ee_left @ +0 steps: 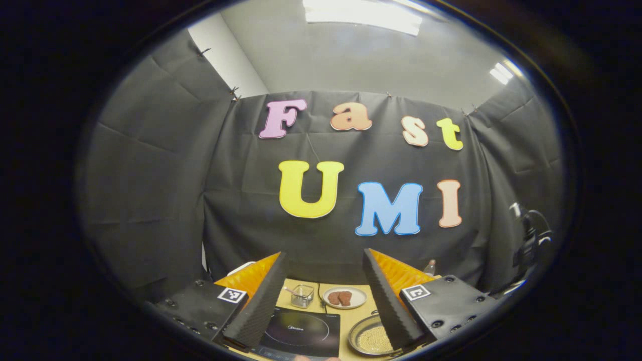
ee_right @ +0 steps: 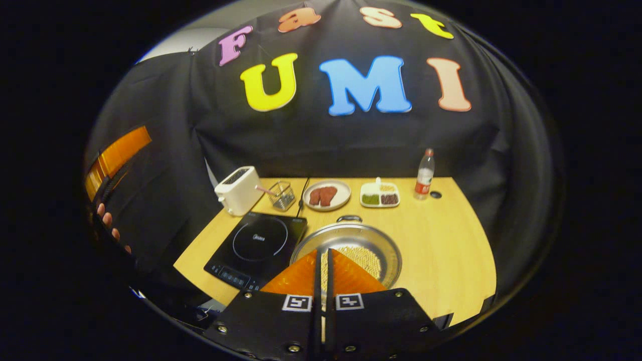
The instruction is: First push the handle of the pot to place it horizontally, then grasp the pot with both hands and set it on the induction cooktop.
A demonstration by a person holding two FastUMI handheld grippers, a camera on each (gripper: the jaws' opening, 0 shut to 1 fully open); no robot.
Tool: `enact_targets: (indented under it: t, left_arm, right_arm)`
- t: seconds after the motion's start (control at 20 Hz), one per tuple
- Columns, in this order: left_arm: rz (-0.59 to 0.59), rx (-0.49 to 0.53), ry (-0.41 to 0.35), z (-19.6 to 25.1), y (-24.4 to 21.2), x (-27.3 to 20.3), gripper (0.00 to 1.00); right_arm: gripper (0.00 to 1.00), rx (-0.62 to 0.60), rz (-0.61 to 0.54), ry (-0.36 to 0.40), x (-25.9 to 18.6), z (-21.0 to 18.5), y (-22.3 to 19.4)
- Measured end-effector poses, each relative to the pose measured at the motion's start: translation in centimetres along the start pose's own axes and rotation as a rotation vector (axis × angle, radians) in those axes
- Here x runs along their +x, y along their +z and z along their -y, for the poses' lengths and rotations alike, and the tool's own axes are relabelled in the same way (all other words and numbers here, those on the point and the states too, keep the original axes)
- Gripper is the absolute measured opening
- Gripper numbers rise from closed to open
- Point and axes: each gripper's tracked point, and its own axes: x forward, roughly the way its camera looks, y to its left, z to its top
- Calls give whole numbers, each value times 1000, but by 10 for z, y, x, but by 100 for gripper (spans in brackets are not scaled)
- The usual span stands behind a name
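Two grippers: right gripper (ee_right: 323,258) clenched, nearest, low centre over the pot (ee_right: 371,240); left gripper (ee_left: 323,281) released, higher

The pot (ee_right: 351,250) is a shallow steel pan holding pale yellow grains, its far handle (ee_right: 349,218) a small loop. It sits on the table just beside the cooktop (ee_right: 258,240), a flat black slab with a ring.

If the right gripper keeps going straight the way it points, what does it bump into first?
Most likely the pot. The right gripper, fingers closed together, points down at the pot's near rim, with the grains inside just beyond. Depth is hard to judge, so it might touch the rim or the inside first.
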Motion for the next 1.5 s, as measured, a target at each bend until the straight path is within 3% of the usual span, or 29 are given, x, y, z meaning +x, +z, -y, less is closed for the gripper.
enact_targets:
  t: [0.1,0.15,0.4,0.75,1.0,1.5]
  left_arm:
    - [-10,-2,3,-4,-6,-2,100]
    - [-14,-3,4,-6,-7,-2,100]
    - [-34,-6,8,-15,-18,-6,100]
    - [-48,-13,22,-26,-23,-15,100]
    - [-61,-22,6,-23,-29,-25,100]
    - [-86,-48,-37,-35,-41,-28,93]
  right_arm:
    - [10,-3,-105,2,3,0,-18]
    - [0,0,-144,20,16,-4,-48]
    - [2,-12,-327,61,32,-10,-100]
    - [2,39,-465,76,60,-20,-149]
    - [2,115,-520,6,96,-12,-175]
    - [1,329,-501,-19,116,-18,-185]
